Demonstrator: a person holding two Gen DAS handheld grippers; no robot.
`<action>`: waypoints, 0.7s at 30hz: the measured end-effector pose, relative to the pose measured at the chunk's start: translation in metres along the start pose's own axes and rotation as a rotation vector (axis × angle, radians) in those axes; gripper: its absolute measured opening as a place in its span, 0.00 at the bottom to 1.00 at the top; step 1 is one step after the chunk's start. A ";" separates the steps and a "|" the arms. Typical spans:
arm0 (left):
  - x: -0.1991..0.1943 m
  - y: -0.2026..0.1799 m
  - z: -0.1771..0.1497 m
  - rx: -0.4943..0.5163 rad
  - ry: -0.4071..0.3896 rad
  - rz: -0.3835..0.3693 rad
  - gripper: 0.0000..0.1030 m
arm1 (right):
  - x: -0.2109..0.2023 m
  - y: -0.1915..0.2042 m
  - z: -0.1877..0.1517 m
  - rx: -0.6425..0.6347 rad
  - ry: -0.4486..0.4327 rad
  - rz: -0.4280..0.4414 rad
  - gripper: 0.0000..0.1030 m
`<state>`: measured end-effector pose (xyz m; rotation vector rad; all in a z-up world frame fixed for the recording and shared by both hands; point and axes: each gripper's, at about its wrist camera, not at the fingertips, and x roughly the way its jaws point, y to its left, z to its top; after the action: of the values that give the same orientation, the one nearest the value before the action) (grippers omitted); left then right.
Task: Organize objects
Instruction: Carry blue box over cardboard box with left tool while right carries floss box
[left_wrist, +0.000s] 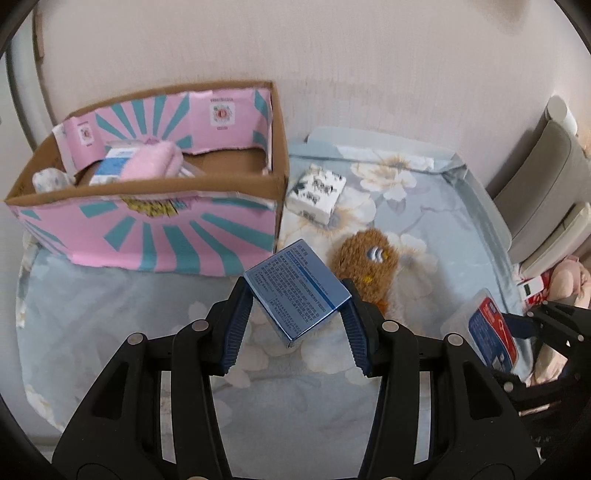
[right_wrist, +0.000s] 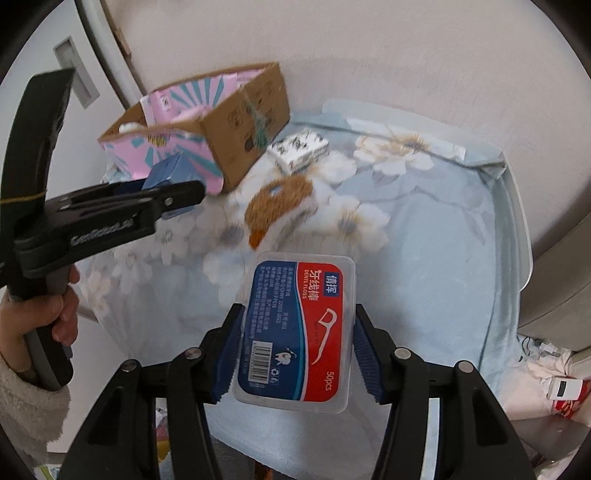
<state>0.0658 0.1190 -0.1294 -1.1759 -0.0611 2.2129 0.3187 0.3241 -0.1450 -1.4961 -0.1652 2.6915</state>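
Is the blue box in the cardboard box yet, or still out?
Out: the blue box is clamped in the left gripper, outside the cardboard box.

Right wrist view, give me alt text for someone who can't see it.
The right tongs are shut on a clear dental floss box with a red and blue label, above a floral cloth. Beyond lie a brown plush toy, a small white box and a pink cardboard box; the left tongs hold a blue box.

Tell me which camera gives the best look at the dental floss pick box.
The right wrist view: the dental floss pick box sits centred and close, its whole red and blue label readable, pinched between the right tongs. The left wrist view catches only part of it at the right edge, small, tilted and partly hidden by those tongs.
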 end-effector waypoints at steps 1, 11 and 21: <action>-0.004 0.001 0.003 -0.004 -0.005 -0.004 0.43 | -0.002 -0.001 0.004 0.001 -0.003 0.002 0.51; -0.049 0.022 0.053 -0.002 -0.056 -0.029 0.43 | -0.033 -0.007 0.055 0.037 -0.054 -0.015 0.50; -0.073 0.055 0.116 0.007 -0.100 -0.060 0.43 | -0.058 0.004 0.121 0.053 -0.111 -0.049 0.50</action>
<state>-0.0206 0.0627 -0.0241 -1.0451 -0.1280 2.2157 0.2465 0.3065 -0.0332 -1.3124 -0.1321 2.7185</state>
